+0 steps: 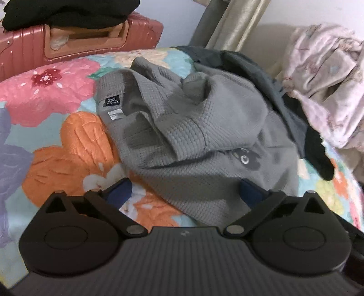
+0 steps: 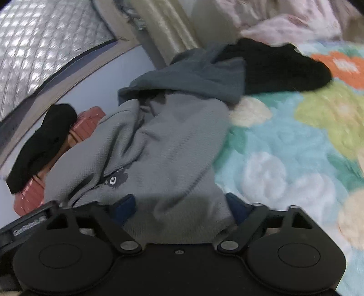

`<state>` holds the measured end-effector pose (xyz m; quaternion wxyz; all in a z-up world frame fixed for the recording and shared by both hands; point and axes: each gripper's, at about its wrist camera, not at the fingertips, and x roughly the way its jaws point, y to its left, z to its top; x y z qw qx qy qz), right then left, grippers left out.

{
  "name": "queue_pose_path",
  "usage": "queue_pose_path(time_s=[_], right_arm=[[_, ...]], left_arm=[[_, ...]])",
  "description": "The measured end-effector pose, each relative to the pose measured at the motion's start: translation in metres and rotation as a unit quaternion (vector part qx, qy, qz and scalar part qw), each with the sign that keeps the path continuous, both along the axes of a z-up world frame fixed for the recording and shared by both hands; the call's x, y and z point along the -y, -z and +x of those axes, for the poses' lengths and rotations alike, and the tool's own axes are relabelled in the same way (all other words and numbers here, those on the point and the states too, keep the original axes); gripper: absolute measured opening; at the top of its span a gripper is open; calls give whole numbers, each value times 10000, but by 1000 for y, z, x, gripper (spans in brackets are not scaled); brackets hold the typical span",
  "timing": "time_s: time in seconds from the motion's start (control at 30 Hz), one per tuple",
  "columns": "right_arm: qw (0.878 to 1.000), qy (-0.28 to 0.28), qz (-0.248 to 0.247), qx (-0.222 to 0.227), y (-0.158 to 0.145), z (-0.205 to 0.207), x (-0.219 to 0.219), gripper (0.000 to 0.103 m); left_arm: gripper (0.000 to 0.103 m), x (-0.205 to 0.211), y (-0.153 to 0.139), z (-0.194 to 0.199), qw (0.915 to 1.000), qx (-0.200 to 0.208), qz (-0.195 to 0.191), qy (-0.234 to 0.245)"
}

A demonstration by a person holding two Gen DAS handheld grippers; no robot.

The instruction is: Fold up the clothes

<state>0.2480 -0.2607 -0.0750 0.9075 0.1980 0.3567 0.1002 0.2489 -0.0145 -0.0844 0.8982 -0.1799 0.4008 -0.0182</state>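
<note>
A grey waffle-knit shirt [image 1: 204,127] lies crumpled on the floral bedspread [image 1: 56,148], its collar with a 2XL label turned up at the left and a small cartoon print near the middle. My left gripper [image 1: 185,190] stands wide open just over the shirt's near edge, and its blue pads [image 1: 120,189] are clear of the cloth. In the right wrist view the same shirt [image 2: 170,148] bunches up between the spread fingers of my right gripper [image 2: 182,208]. That fold fills the gap between the pads [image 2: 126,209], but it is not pinched flat.
A pink suitcase [image 1: 141,34] at the bed's far side carries a black garment [image 1: 68,13]. A dark teal garment [image 2: 193,75] and a black one [image 2: 284,66] lie behind the shirt. A pale floral quilt [image 1: 329,79] is heaped at the right, with a curtain [image 1: 238,22] behind.
</note>
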Motion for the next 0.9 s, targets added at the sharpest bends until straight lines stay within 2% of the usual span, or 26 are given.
queue_pose_path(time_s=[0.03, 0.07, 0.1, 0.13, 0.17, 0.23, 0.3, 0.37, 0.43, 0.5, 0.63, 0.73, 0.9], right_arm=[[10000, -95, -1, 23, 1, 3, -1, 61], [9998, -176, 113, 0, 2, 7, 0, 50], [9994, -257, 236, -32, 2, 9, 2, 44], [9987, -332, 381, -93, 2, 11, 4, 34], [9977, -389, 534, -149, 2, 12, 5, 30], [9916, -365, 1189, -351, 3, 6, 12, 28], [9723, -337, 2222, -645, 7, -7, 18, 28], [9544, -352, 2855, -800, 8, -24, 17, 28], [9552, -483, 2822, -748, 2, -40, 15, 28], [9495, -560, 2988, -771, 0, -55, 15, 28], [9396, -657, 3271, -763, -7, -97, 20, 28], [9402, -664, 3244, -798, -14, -135, 28, 28], [9402, -376, 3338, -568, -29, -202, 57, 29]], left_arm=[[91, 5, -1, 2, 9999, -8, 125, 57], [67, 8, -2, 4, 9998, 10, 101, 188], [51, 11, -3, 5, 9994, 30, 33, 342], [37, 10, -3, 6, 9988, -32, -210, 447], [26, 7, -3, 6, 9979, -94, -463, 449], [15, -3, -1, 2, 9909, -252, -1190, 581], [12, -5, -8, -14, 9884, -203, -1281, 791], [9, -6, -16, -31, 9866, -125, -1279, 1008], [9, -13, -20, -46, 9840, -138, -1411, 1081], [9, -20, -25, -61, 9812, -185, -1566, 1116], [9, -18, -44, -104, 9810, -87, -1368, 1371], [9, -5, -55, -138, 9800, -100, -1168, 1609], [9, 25, -75, -190, 9748, -120, -1208, 1874]])
